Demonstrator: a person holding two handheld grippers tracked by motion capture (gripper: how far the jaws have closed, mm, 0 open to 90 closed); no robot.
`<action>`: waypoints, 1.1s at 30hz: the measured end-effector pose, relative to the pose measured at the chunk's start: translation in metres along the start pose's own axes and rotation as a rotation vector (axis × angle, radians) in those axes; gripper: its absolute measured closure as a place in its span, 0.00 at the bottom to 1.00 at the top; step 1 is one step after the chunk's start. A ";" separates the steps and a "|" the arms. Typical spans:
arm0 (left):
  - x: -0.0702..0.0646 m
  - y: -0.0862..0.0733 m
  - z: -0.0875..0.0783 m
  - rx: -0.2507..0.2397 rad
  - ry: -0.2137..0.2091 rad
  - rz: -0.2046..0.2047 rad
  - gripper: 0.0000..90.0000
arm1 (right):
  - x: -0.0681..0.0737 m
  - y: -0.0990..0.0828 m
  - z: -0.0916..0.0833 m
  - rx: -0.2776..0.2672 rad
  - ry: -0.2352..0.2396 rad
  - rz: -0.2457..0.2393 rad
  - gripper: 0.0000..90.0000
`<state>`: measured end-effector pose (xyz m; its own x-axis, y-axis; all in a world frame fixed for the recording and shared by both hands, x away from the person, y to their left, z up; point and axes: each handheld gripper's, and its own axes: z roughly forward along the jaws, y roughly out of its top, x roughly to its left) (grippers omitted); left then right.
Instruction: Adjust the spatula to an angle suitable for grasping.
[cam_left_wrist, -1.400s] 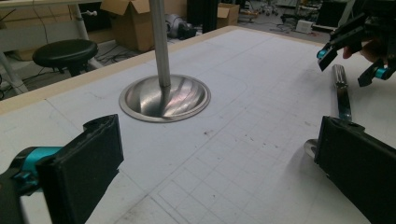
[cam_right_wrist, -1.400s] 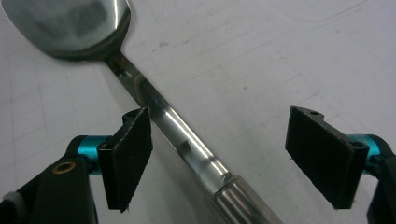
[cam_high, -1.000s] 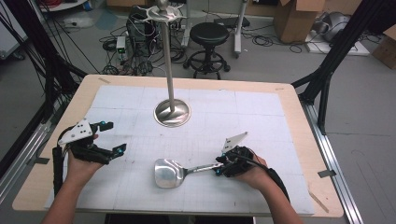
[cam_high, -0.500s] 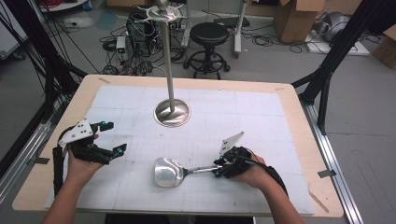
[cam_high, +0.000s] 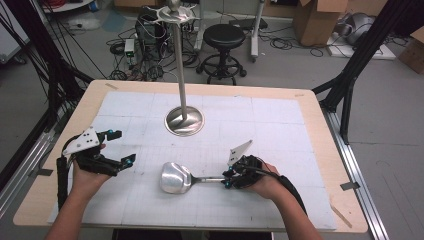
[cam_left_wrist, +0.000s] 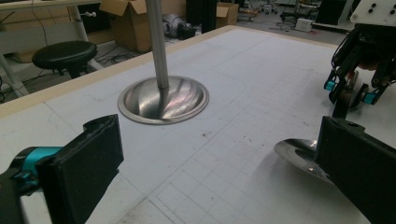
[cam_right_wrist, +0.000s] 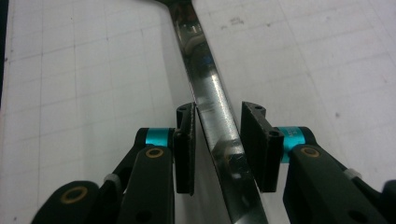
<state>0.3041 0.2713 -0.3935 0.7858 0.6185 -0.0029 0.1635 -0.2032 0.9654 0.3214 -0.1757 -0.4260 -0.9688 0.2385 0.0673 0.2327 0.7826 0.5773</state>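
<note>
A steel ladle (cam_high: 175, 177) lies on the white gridded mat, bowl to the left and handle (cam_right_wrist: 210, 88) running right. My right gripper (cam_high: 226, 179) straddles that handle low over the mat. Its jaws have just been closing. In the right gripper view (cam_right_wrist: 217, 126) the left pad touches the handle's edge and a thin gap remains at the right pad. My left gripper (cam_high: 124, 146) hovers at the left of the mat, open wide and holding nothing (cam_left_wrist: 219, 154). From there the ladle bowl (cam_left_wrist: 299, 154) and the right gripper (cam_left_wrist: 350, 91) show to the right.
A steel stand with a round domed base (cam_high: 184, 121) and a tall pole (cam_high: 180, 65) rises at the mat's far middle. The wooden table edge (cam_high: 30, 210) frames the mat. A stool (cam_high: 223, 35), cables and cardboard boxes sit on the floor beyond.
The right gripper's jaws have drawn closer around the ladle handle, with the hand barely shifting. The left hand and the ladle have stayed put.
</note>
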 end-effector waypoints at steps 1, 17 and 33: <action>0.000 0.000 0.000 -0.002 0.001 0.001 0.02 | 0.000 0.003 0.002 -0.001 0.004 -0.005 0.77; 0.002 0.002 -0.005 -0.021 0.011 -0.006 0.02 | -0.006 0.055 0.037 0.009 0.021 -0.055 0.82; 0.002 0.002 -0.006 -0.024 0.009 -0.004 0.02 | -0.004 0.115 0.080 0.007 0.044 -0.133 0.82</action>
<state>0.3022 0.2770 -0.3895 0.7798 0.6260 -0.0046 0.1519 -0.1822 0.9715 0.3587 -0.0410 -0.4252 -0.9940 0.1065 0.0262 0.1020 0.8098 0.5778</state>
